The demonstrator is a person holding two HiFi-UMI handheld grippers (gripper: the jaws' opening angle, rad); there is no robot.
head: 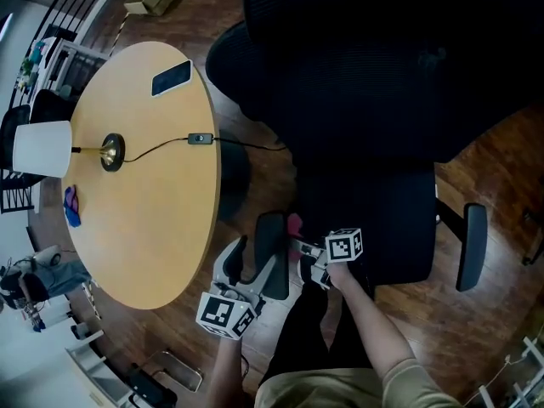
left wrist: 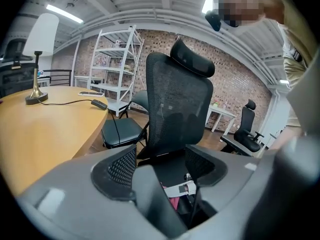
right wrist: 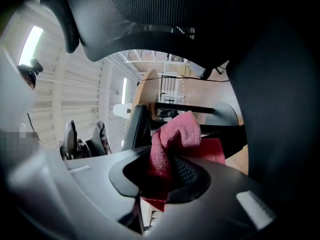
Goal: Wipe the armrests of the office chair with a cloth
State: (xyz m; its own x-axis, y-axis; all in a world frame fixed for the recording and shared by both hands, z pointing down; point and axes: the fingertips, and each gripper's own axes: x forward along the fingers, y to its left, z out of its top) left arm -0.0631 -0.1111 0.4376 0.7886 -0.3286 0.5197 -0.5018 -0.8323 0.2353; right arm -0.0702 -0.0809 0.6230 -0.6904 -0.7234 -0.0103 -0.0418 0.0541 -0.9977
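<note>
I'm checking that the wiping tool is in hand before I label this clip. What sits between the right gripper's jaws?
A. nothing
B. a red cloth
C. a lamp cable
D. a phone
B: the right gripper view shows the right gripper with its jaws closed on a bunched red cloth that sticks up out of them.

There were two grippers, the left gripper (left wrist: 161, 165) and the right gripper (right wrist: 167, 176), and one red cloth (right wrist: 175, 134). There were two office chairs: the near office chair (head: 365, 100) and a far office chair (left wrist: 245, 129). The near one had two armrests, the armrest by the table (head: 270, 245) and the other armrest (head: 473, 245). One round table (head: 161, 228) bore one lamp (head: 42, 147) and one phone (head: 171, 77). There was one white shelf unit (left wrist: 117, 64).
</note>
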